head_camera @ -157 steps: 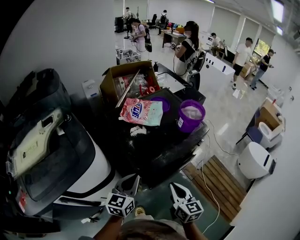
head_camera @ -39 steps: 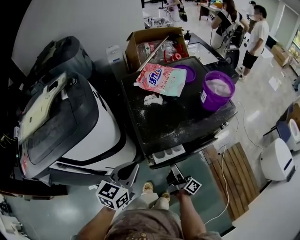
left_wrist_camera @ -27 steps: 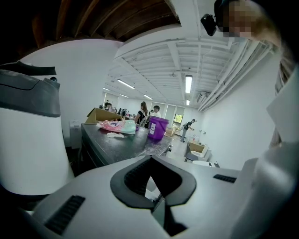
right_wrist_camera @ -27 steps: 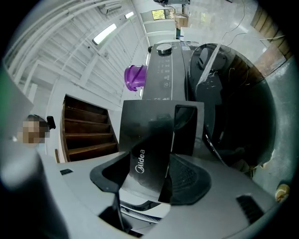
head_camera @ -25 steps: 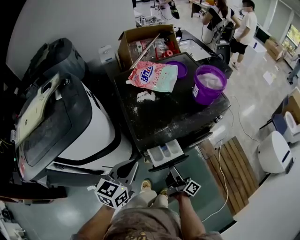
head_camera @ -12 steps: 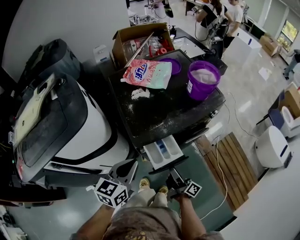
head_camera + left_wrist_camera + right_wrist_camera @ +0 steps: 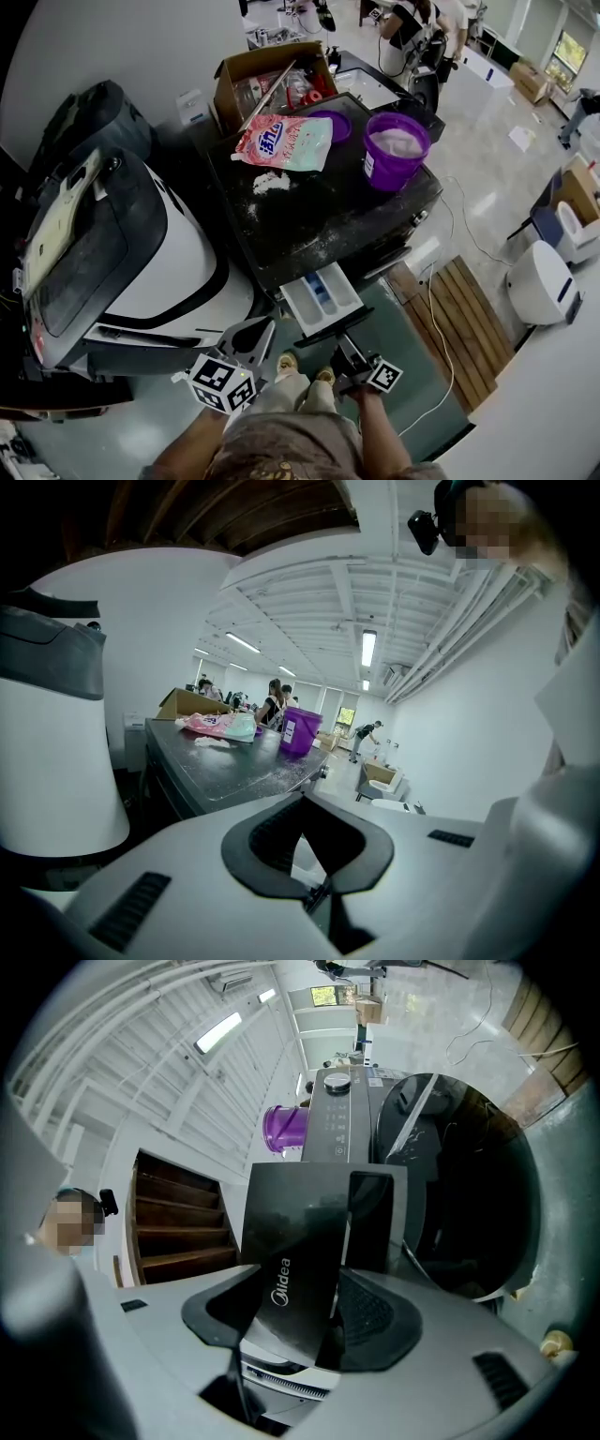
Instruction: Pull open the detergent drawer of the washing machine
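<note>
Black detergent drawer front (image 7: 295, 1232) pinched in right gripper (image 7: 300, 1283) jaws, left gripper (image 7: 302, 803) jaws pressed together

Showing white with a blue inner compartment on the rectangular plastic detergent drawer (image 7: 305, 302) and glossy black with pale lettering on its flat front panel (image 7: 292, 1269), glowing purple on the round plastic bucket (image 7: 395, 150), running pink with blue print on the soft detergent bag (image 7: 281, 142).
</note>
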A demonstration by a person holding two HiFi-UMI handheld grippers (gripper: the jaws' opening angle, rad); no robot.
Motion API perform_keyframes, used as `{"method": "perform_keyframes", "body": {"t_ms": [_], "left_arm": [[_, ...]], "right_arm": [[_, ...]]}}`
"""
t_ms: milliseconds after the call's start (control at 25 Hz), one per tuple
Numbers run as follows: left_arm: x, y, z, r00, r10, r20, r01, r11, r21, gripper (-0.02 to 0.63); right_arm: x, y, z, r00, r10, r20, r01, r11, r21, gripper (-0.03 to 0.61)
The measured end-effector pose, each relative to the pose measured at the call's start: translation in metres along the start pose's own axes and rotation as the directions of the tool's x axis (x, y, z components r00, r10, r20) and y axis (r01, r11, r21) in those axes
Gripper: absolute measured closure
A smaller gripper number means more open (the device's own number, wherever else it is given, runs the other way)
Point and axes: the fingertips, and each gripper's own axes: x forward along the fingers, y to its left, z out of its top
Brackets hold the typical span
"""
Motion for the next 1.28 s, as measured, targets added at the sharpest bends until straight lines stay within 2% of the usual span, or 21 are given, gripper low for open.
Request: {"method": "perform_keyframes", "body": {"t_ms": [240, 520, 720, 1040, 1280], "left_arm": [[-0.002, 0.000, 0.000, 1.000, -0.009, -0.002, 0.009, 1.000, -0.004, 0.593], [0.002, 0.005, 0.003, 1.000, -0.019, 0.001, 0.019, 1.000, -0.017, 0.594], [0.014, 0.000, 0.009, 0.998, -0.060, 0.011, 0.061, 0.998, -0.031, 0.594], [0.031, -0.017, 0.027, 0.987, -0.157, 0.029, 0.158, 0.987, -0.029, 0.594], [0.032, -0.025, 0.042, 0.975, -0.218, 0.038, 0.219, 0.976, -0.012, 0.592]], "right_arm": [[0.000, -0.008, -0.002, 1.000, -0.023, -0.013, 0.023, 1.000, -0.006, 0.339], [0.000, -0.010, -0.003, 0.998, -0.055, -0.024, 0.055, 0.998, -0.009, 0.304], [-0.013, -0.001, 0.008, 0.995, -0.091, -0.035, 0.089, 0.994, -0.058, 0.289], [-0.033, 0.048, 0.057, 0.994, -0.106, 0.031, 0.110, 0.980, -0.164, 0.290], [-0.027, 0.102, 0.084, 0.995, -0.077, 0.069, 0.093, 0.962, -0.257, 0.290]]}}
